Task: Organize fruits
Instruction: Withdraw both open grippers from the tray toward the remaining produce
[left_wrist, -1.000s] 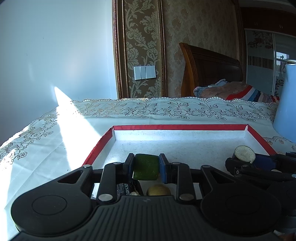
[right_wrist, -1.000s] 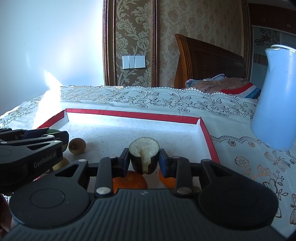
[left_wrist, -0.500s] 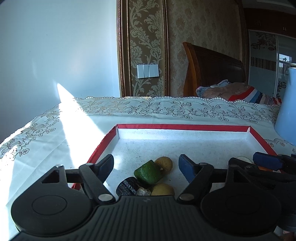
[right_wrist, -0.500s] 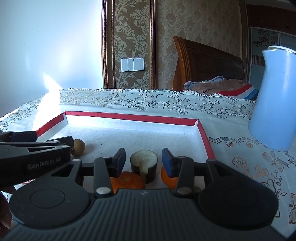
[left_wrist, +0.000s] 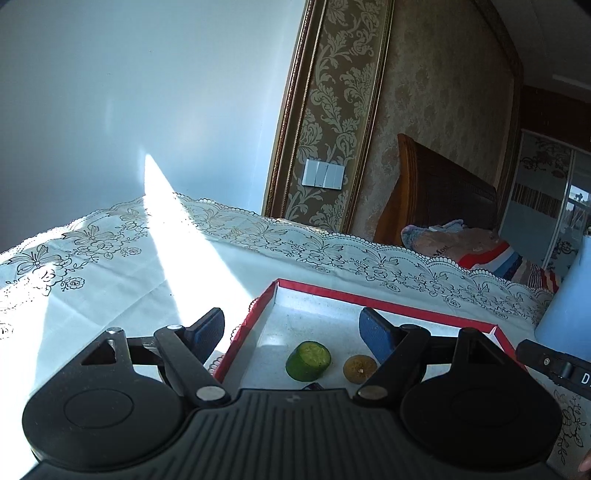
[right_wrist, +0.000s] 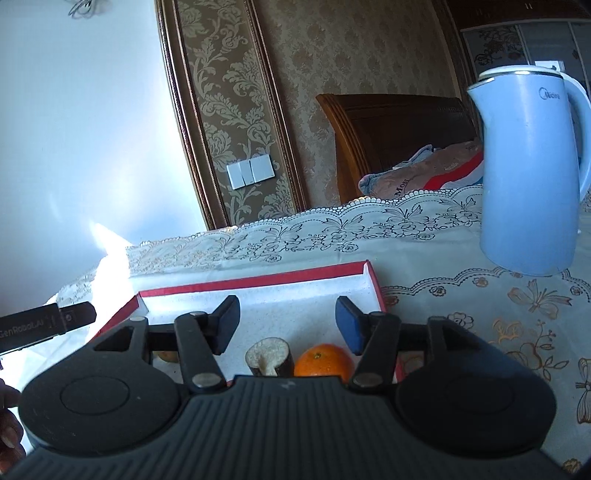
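Left gripper (left_wrist: 291, 326) spread wide, gripping nothing, raised over the near left corner of a red-rimmed tray (left_wrist: 388, 304) with a white speckled floor. Inside that tray, between the spread fingers: a green fruit piece (left_wrist: 308, 360) with its pale cut face turned up, and just beside it on the right, apart from it, a small brownish-yellow fruit (left_wrist: 359, 368). Nearer still, mostly hidden under the gripper body, the edge of a dark object (left_wrist: 314, 386), too little showing to name. Right gripper (right_wrist: 287, 324) likewise wide apart and holding nothing, raised above the tray's (right_wrist: 258, 282) near right part. In the tray below it: a dark-skinned fruit piece (right_wrist: 266, 357) with a white cut top, upright, and touching or almost touching on its right an orange (right_wrist: 324, 360). At the far left behind the finger arm, a sliver of another yellowish fruit (right_wrist: 168, 356). Outside the tray, on the lace-patterned tablecloth (right_wrist: 480, 314), a pale blue kettle (right_wrist: 532, 170) standing upright, well apart from the tray's right rim.
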